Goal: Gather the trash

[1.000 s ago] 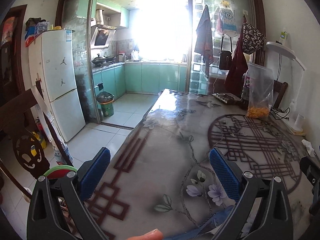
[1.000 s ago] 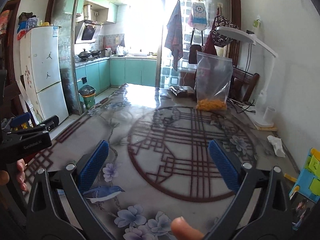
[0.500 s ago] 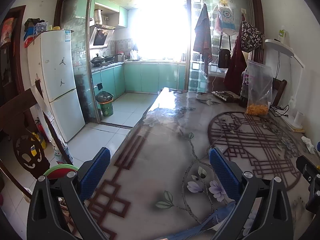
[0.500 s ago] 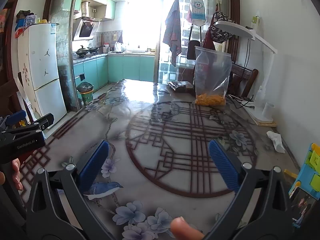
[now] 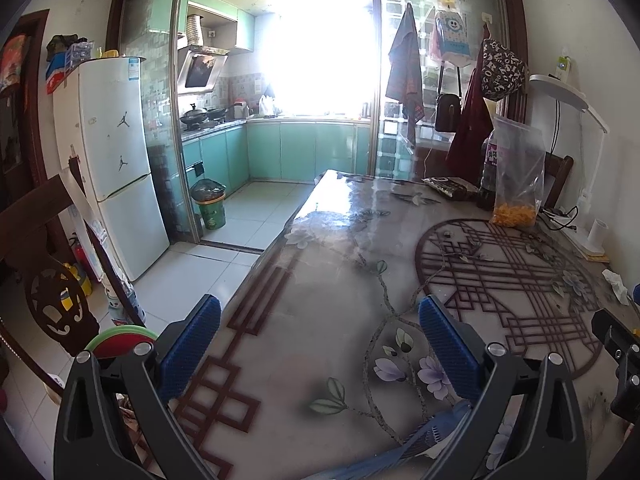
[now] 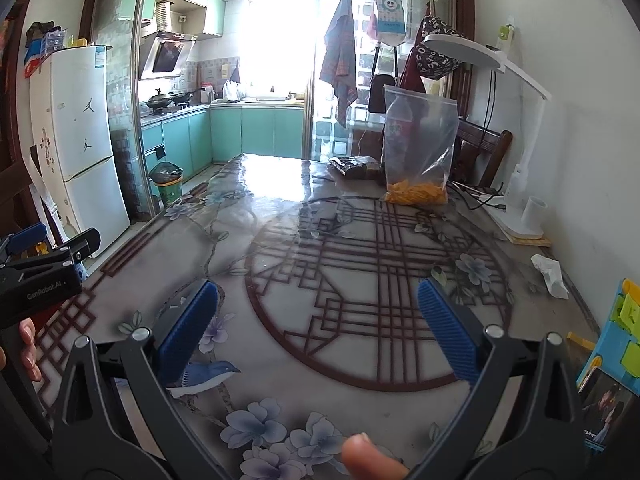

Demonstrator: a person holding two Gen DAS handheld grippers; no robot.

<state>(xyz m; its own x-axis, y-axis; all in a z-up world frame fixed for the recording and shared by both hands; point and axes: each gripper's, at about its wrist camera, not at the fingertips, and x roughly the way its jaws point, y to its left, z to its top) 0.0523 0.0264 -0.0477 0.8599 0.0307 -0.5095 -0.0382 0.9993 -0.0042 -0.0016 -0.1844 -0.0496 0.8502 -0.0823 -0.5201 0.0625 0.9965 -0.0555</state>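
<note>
A crumpled white tissue [image 6: 551, 274] lies on the patterned table [image 6: 280, 220] near the right wall; the left wrist view shows the same tissue [image 5: 616, 286] at its right edge. A green bin [image 5: 210, 204] lined with a dark bag stands on the kitchen floor, and in the right wrist view this bin [image 6: 168, 184] sits left of the table. My left gripper [image 5: 320, 344] hovers open over the table's near left edge, holding nothing. My right gripper [image 6: 316, 324] is open above the table's middle, well short of the tissue. The left gripper's body [image 6: 44, 272] shows at the far left.
A clear bag with orange snacks [image 6: 418, 148] and a dark packet [image 6: 354, 166] stand at the table's far end. A white desk lamp [image 6: 524, 200] and cables line the right wall. A colourful box [image 6: 616, 344] sits at the near right. A fridge [image 5: 116, 160] and wooden chair [image 5: 52, 280] are left.
Both grippers have drifted slightly, shifting the views a little; their jaws stay open. A fingertip at the bottom of the left view is gone.
</note>
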